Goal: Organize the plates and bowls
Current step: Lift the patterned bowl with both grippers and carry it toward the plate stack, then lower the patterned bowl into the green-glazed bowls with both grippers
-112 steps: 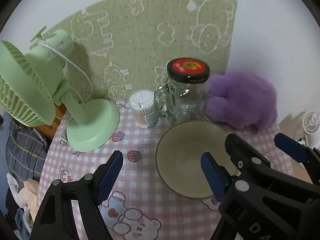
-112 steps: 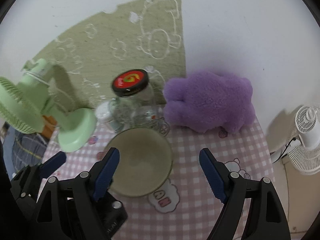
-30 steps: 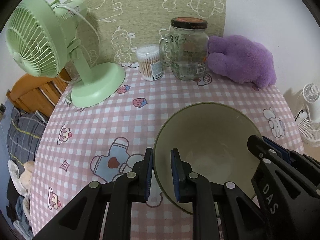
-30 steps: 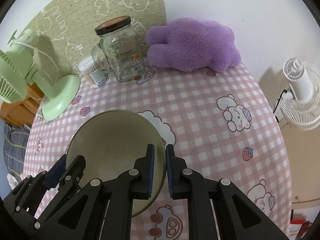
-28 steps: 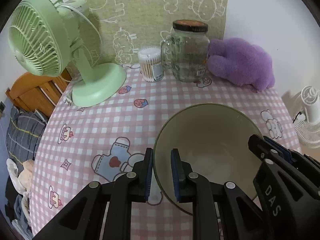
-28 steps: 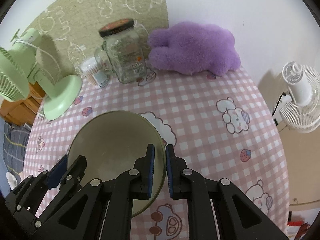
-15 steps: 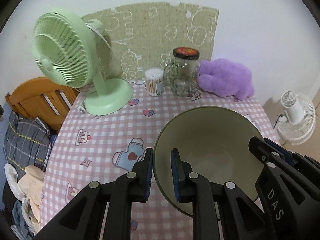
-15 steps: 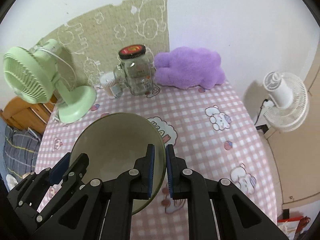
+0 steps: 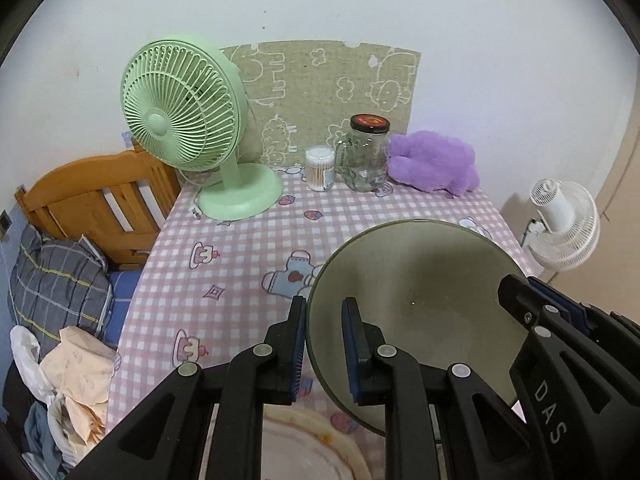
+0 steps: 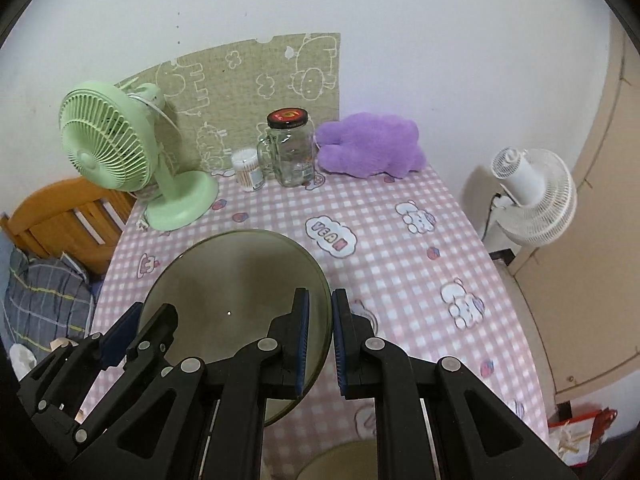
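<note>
At the far left, beside the table, a wooden bed frame stands with a plaid pillow and crumpled clothes in front of it. On the table's pink checked cloth, toward the back left, a green desk fan faces the camera, its round base resting on the cloth. Behind it a green mat with cartoon outlines leans against the white wall. Right of the fan's base, a small tub of cotton swabs stands just beside a glass jar with a red-and-black lid, and a purple plush toy lies next to the jar on its right. In the foreground the olive-green bowl is held above the table, its opening tilted toward the cameras. The left gripper has its blue-padded fingers clamped on the bowl's left rim, one finger outside the wall and one inside. The right gripper has its fingers clamped likewise on the bowl's right rim, as the right wrist view shows clearly. Below the bowl, at the near edge of the left wrist view, part of a pale plate with a few orange specks lies on the cloth. To the far right, off the table, a white fan stands on the floor near a beige wall panel.
</note>
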